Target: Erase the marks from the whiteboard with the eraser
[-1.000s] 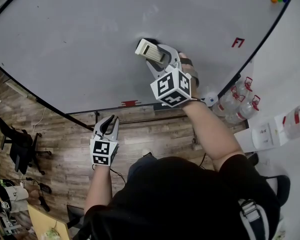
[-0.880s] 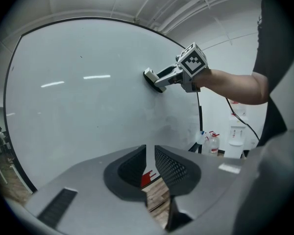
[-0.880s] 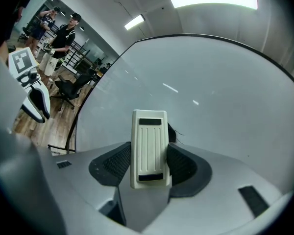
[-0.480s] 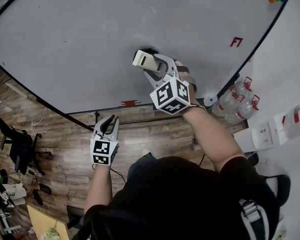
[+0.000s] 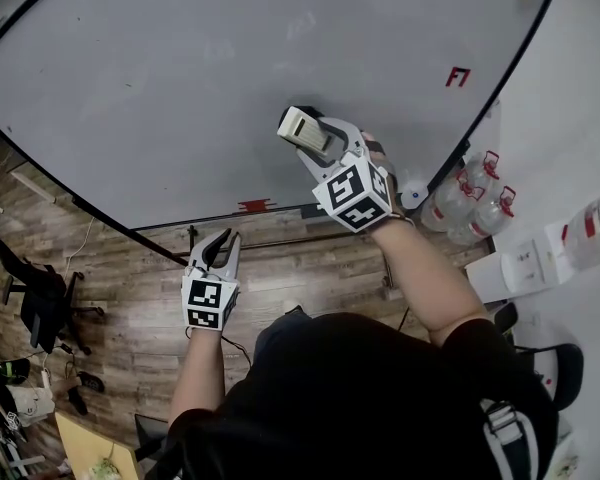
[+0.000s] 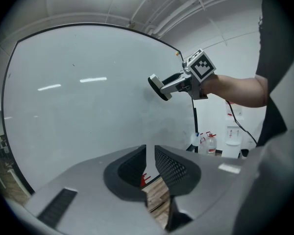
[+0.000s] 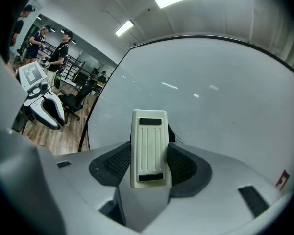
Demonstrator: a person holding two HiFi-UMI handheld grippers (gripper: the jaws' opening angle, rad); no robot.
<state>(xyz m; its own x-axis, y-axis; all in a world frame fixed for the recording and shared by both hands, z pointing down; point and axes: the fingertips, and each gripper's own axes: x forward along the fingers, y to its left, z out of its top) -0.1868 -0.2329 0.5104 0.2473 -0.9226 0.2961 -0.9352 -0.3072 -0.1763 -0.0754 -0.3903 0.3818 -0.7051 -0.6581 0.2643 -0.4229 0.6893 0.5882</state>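
The right gripper's point(image 7: 149, 153) jaws clamp the eraser point(image 7: 148, 148) by its long sides. Since half a second ago it has slid a little across the whiteboard point(image 5: 160, 88) toward the red mark point(image 5: 458, 76). The eraser is ribbed cream plastic, dark felt against the whiteboard's lower middle, with its long axis in line with the jaws, pointing away from the hand. The left gripper point(image 6: 150, 153), its jaws a narrow slit apart and empty, hangs below the whiteboard's bottom edge.

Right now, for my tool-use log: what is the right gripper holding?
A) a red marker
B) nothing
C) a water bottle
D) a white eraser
D: in the right gripper view, the right gripper has its jaws closed against both sides of the white eraser.
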